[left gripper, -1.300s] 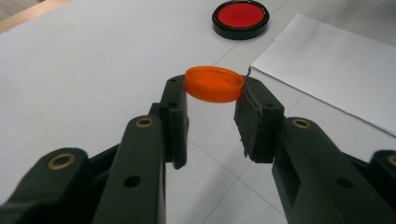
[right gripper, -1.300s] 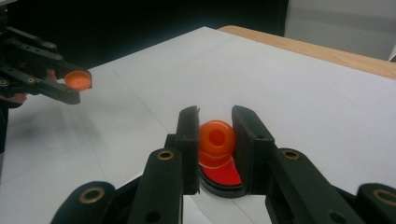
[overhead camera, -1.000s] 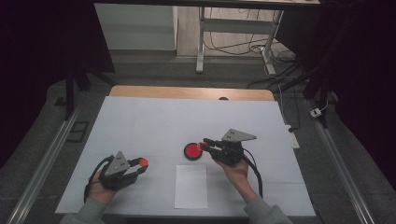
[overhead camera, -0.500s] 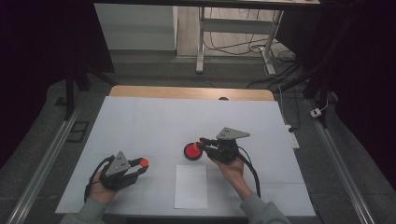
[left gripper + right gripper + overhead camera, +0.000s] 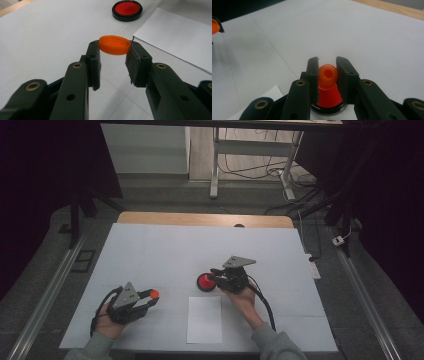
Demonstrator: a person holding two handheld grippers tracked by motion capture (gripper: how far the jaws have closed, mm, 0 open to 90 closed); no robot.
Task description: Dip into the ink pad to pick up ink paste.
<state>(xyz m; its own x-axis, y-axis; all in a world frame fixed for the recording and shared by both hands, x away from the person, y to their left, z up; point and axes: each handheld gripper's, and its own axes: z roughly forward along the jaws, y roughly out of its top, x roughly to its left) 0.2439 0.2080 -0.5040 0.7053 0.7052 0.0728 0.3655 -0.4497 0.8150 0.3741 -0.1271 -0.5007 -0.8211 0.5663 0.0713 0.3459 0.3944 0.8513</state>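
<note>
At the left of the high view the person's left hand (image 5: 111,322) lies low on the white-covered desk (image 5: 165,250), forearm coming in from the bottom edge, and points the left gripper (image 5: 148,296) toward the right. Its jaws are drawn in tight on a small round orange plastic cap (image 5: 114,45), which they pinch by its rim at the very tips; in the left gripper view the cap sits level, hollow side down, lifted just clear of the desk surface.

Right of that gripper a blank white sheet of paper (image 5: 204,319) lies flat near the front edge of the desk, between the two hands.

Beyond the sheet's far edge stands a round black-rimmed dish with a red inside (image 5: 327,109). In it rests a red cone-shaped plastic piece with an orange ball-like tip that has a hole in it (image 5: 327,75).

The right hand (image 5: 243,297) reaches in from the lower right, wrist raised, with the right gripper (image 5: 214,272) aimed left and its grey three-cornered plate on top. Its jaws are closed against the two sides of the orange tip, as the right gripper view shows, while the cone's base sits in the dish.

Past the far edge of the white cover a strip of bare wood (image 5: 200,219) shows
</note>
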